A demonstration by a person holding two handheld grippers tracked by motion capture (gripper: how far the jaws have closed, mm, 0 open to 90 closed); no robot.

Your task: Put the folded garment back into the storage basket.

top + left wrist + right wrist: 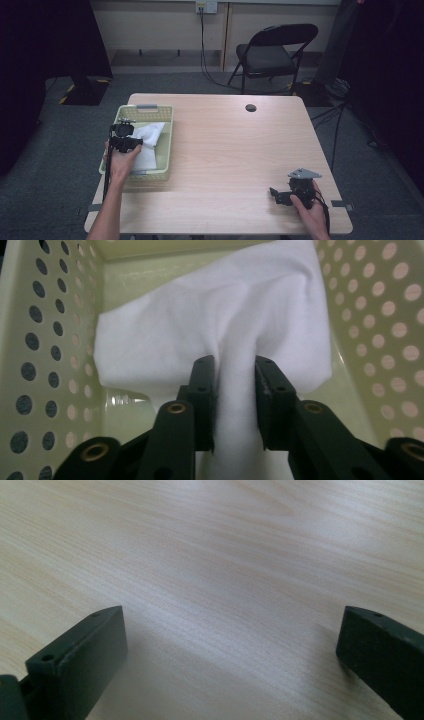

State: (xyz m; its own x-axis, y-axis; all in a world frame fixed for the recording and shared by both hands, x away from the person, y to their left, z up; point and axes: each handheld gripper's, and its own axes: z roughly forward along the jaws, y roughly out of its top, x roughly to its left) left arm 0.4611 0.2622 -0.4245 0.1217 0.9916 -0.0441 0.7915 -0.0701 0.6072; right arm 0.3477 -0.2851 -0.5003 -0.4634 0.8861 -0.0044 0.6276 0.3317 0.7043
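Nearest me the right tongs (274,194) rest idle on the desk (225,150), jaws wide apart, while at ten o'clock the left tongs (235,390) clamp a fold of white cloth (200,320) inside the perforated basket (45,340).

We see light wooden table (225,150), rounded corners, standing on grey carpet floor (50,200). Round dark cable hole (251,108) near far edge, middle. Pale green perforated basket (167,150) sits directly on table at left side, long axis running front to back, near left edge. We note rest of tabletop bare wood, grain running across. In right gripper view we see same pale wood grain (225,555) close up
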